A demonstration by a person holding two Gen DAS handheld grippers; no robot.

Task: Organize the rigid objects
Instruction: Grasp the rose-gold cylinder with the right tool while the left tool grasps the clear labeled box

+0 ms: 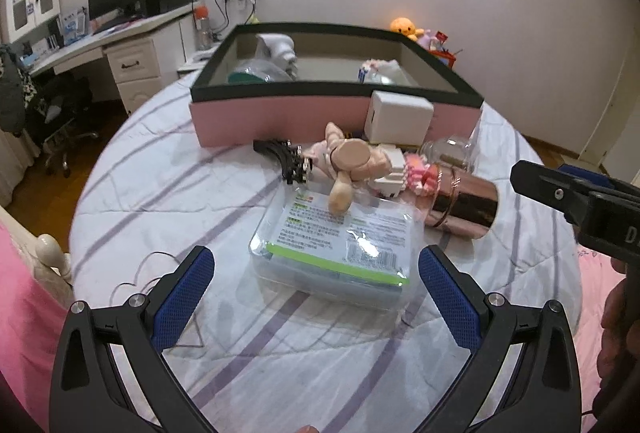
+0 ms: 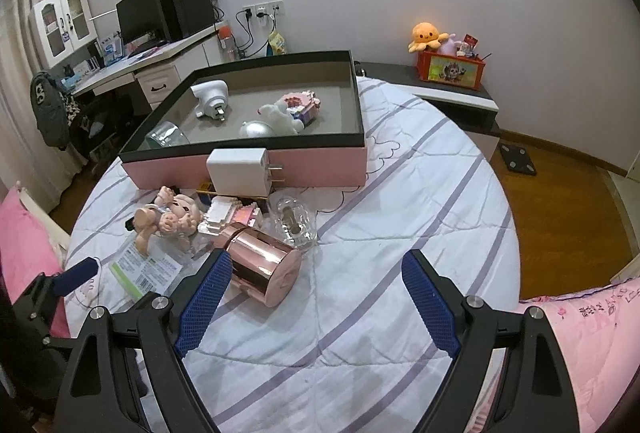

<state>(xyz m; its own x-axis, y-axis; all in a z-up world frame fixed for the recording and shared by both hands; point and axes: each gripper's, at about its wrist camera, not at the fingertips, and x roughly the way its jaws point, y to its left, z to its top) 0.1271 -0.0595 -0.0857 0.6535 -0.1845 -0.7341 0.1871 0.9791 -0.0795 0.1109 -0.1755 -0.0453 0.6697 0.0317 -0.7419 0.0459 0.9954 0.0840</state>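
Left gripper (image 1: 316, 287) jaws wide apart above the plastic packet (image 1: 334, 245), gripping nothing. Right gripper (image 2: 316, 303) wide, empty, beside the copper can (image 2: 262, 269).

Right gripper (image 2: 316, 297): jaws wide apart, nothing between the pads; above the striped bedspread (image 2: 400, 193) | rose-gold canister (image 2: 262, 267): on its side, just beside the left pad | pink tray (image 2: 248, 167): beyond, holding a white plug (image 2: 208, 95); white charger (image 2: 238, 171) at its front wall
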